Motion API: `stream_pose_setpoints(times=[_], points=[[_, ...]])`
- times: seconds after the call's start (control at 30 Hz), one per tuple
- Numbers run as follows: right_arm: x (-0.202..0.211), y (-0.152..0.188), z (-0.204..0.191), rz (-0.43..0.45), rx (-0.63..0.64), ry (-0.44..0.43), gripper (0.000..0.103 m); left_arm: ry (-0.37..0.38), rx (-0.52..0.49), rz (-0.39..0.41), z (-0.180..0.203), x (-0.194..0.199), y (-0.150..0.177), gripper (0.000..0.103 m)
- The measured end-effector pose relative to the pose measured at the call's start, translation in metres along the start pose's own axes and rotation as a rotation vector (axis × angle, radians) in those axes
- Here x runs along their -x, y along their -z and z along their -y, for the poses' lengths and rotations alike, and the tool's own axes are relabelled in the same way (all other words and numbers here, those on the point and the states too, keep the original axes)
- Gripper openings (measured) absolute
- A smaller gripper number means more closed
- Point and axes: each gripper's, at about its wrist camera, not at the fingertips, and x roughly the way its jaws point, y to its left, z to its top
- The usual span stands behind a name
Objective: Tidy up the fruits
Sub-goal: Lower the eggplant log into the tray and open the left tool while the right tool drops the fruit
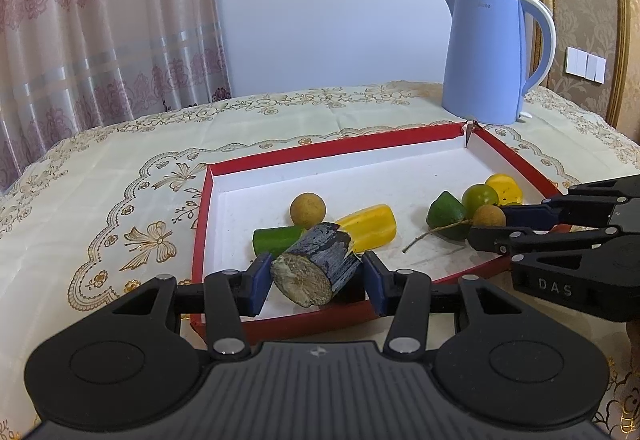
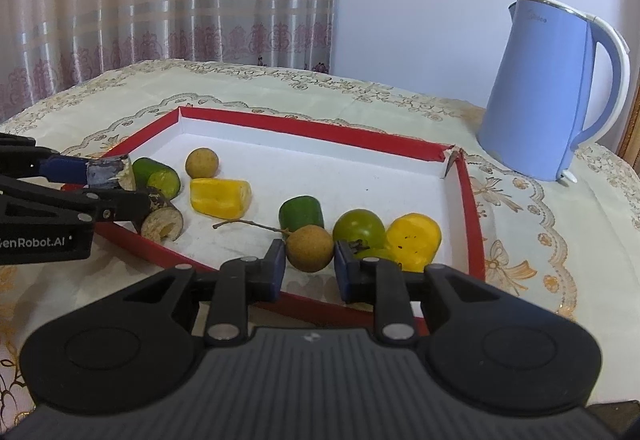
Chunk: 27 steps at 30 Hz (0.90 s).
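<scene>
- Left gripper (image 1: pixel 316 278), nearest the lens: blue pads clamped on a dark-barked sugarcane piece (image 1: pixel 316 272), over the near left part of the red-rimmed tray (image 1: pixel 200 236).
- Behind it, in the tray: green chunk (image 1: pixel 276 238), round longan (image 1: pixel 307 209), yellow chunk (image 1: pixel 370 227).
- Right gripper (image 2: pixel 310 266): pads around a stemmed longan (image 2: pixel 310 248), touching on both sides, at the tray's near right.
- Blue kettle (image 1: pixel 492 55) stands beyond the tray.
</scene>
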Motion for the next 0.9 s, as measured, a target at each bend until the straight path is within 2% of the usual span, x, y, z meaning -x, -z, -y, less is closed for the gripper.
stream_pose_setpoints(times=[0.13,0.27,0.37,0.43,0.5,0.57,0.7,0.77,0.9], points=[[0.000,0.001,0.001,0.006,-0.006,-0.003,0.025,-0.001,-0.008,0.000,0.002,-0.001,0.000,0.047],[0.003,0.002,0.001,0.024,-0.004,-0.007,0.039,-0.005,-0.010,-0.003,0.003,-0.002,-0.001,0.047],[0.005,0.002,0.000,0.027,-0.005,-0.006,0.042,-0.008,-0.012,-0.003,0.003,-0.002,-0.002,0.047],[0.008,0.002,0.001,0.040,-0.009,-0.002,0.049,-0.007,-0.014,-0.002,0.004,-0.001,-0.002,0.047],[0.015,0.003,0.001,0.068,-0.021,-0.001,0.062,-0.007,-0.018,0.000,0.005,-0.001,-0.004,0.047],[0.023,0.004,0.004,0.097,-0.045,-0.008,0.067,-0.007,-0.019,0.003,0.006,-0.001,-0.005,0.047],[0.040,0.009,0.008,0.173,-0.110,-0.023,0.088,0.000,-0.027,0.009,0.011,-0.002,-0.010,0.047],[0.046,0.013,0.010,0.185,-0.139,-0.028,0.090,0.007,-0.029,0.008,0.014,-0.005,-0.013,0.047],[0.052,0.023,0.013,0.193,-0.172,-0.019,0.102,0.030,-0.026,-0.021,0.017,-0.015,-0.017,0.047]])
